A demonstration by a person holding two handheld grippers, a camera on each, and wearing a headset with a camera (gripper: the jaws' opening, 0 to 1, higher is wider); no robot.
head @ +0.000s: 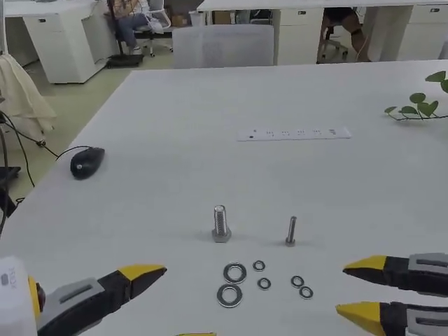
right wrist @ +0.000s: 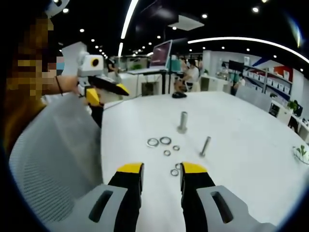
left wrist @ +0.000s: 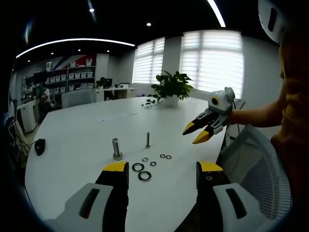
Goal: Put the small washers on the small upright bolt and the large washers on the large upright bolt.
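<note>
right hand-held gripper (head: 343,288) agape beside small washers (head: 297,281)

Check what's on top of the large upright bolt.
Nothing: large bolt stands bare, small bolt too. All six washers lie loose on the table. Its underside is hidden.

Shiny metal washers (head: 234,273), bolts (head: 221,224); matt white table (head: 210,161).

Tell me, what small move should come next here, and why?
Probably lower the right gripper onto the nearest small washer: its jaws stand open and empty, that washer lies just ahead of them, and the small bolt stands bare.
</note>
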